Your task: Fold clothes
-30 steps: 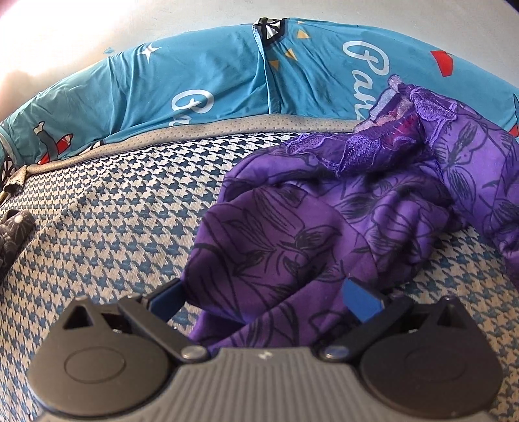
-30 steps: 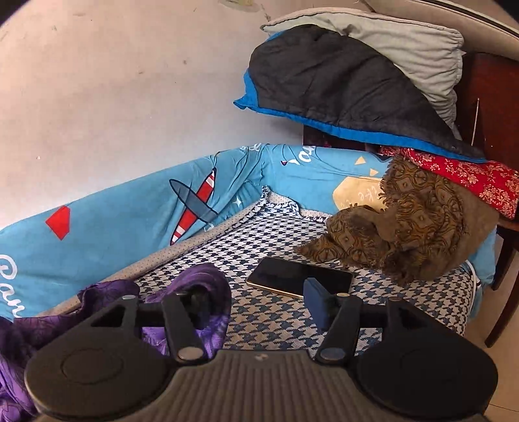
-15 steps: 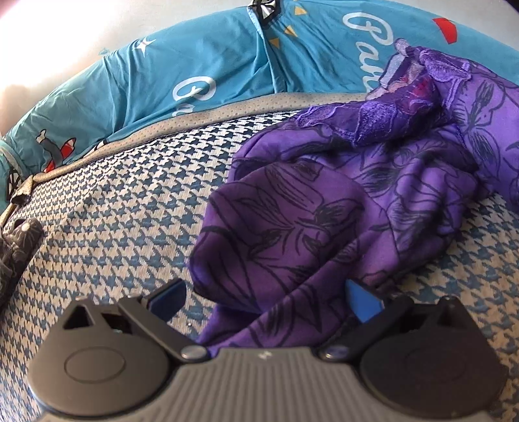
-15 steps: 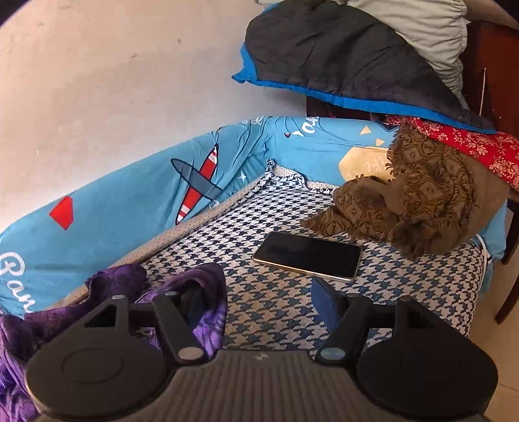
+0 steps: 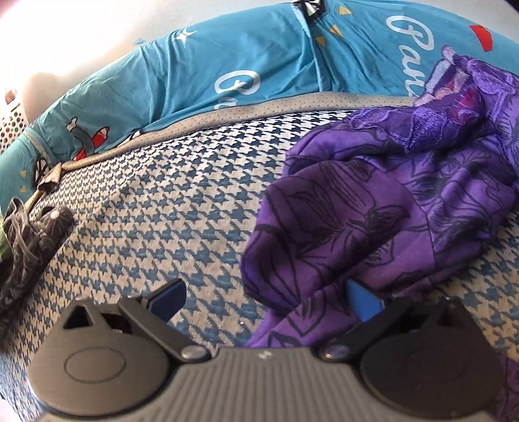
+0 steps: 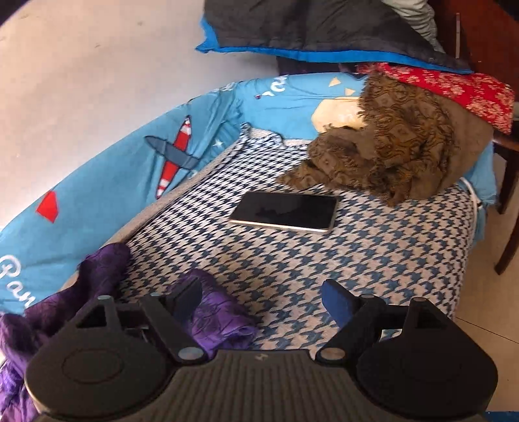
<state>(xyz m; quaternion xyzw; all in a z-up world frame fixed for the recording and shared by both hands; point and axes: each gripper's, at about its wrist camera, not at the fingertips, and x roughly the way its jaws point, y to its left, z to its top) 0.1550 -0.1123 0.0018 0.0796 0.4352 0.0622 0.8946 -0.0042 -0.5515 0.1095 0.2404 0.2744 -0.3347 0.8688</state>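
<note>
- Left wrist view, far left edge of the houndstooth mattress: a dark patterned garment is lying bunched, well apart from the purple cloth.
- Along the far edge, a blue printed bolster is running the whole length of the mattress against the pale wall.
- The left gripper is standing released, its jaws wide apart. The left blue pad is hovering over bare mattress; the right pad is sitting against a fold of the purple garment, which is not being pinched.
- The purple garment is lying crumpled on the right half of the mattress in this view, its embroidered part lying nearest the bolster.
- Right wrist view, left side: the same purple garment is lying at the near left corner, one fold resting beside the left finger.
- The right gripper is released; its jaws have just been opening, and they are closing on nothing, with only a fold of the garment lying between them beside the left finger.
- Mid-mattress, a dark phone is lying flat, screen up.
- Far right corner: a brown patterned cloth is lying heaped, with a red floral fabric behind it and dark-and-blue bedding stacked above.
</note>
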